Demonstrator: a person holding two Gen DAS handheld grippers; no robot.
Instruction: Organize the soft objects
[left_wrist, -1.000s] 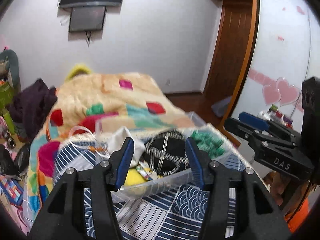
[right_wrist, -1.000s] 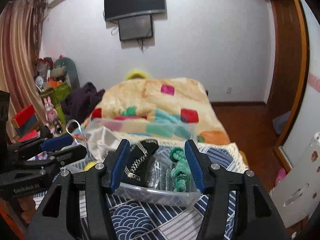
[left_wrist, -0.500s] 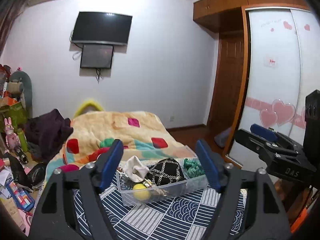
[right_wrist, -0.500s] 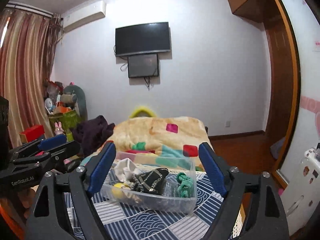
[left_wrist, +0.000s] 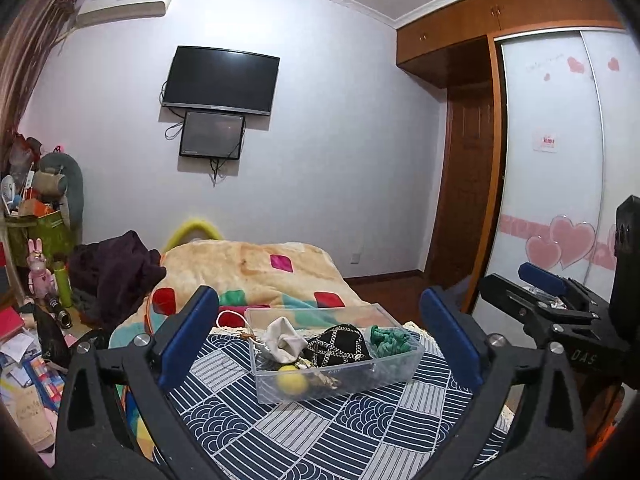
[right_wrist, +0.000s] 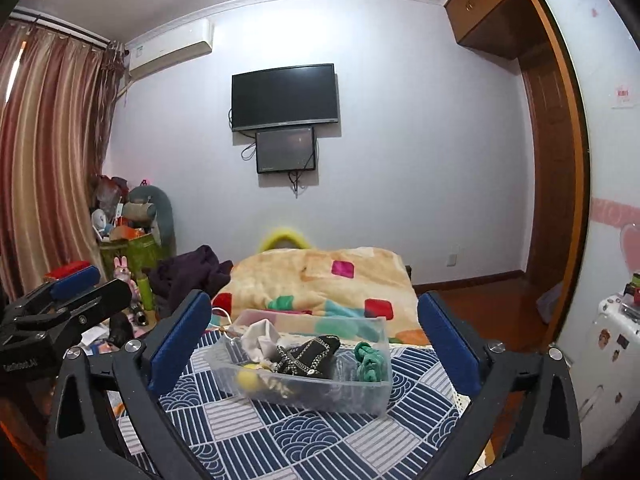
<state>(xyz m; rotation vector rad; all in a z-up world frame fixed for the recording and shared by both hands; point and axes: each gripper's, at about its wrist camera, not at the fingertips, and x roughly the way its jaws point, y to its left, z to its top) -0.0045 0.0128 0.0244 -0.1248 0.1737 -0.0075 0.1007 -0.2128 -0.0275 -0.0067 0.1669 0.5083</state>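
Left wrist view: left gripper (left_wrist: 320, 342) spread wide, empty, well back from the clear bin (left_wrist: 340, 376) on the patterned cloth (left_wrist: 320, 436). Right gripper (right_wrist: 316, 340) equally spread, holding nothing. White pouch (left_wrist: 282, 340), black chained bag (left_wrist: 338, 346), green rope (left_wrist: 390, 338) sit inside. Risk: chain snagging, dragging the light bin. Readable: "DAS", "GenRobot.AI".

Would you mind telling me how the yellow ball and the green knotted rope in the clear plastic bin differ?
The yellow ball is smooth and round; the green knotted rope is twisted and lumpy. The ball lies at the bin's left front corner, the rope at its right end. The ball is seen dimly through the wall, the rope reaches nearer the rim. Both rest inside the clear plastic bin, on either side of a black pouch with a chain pattern.
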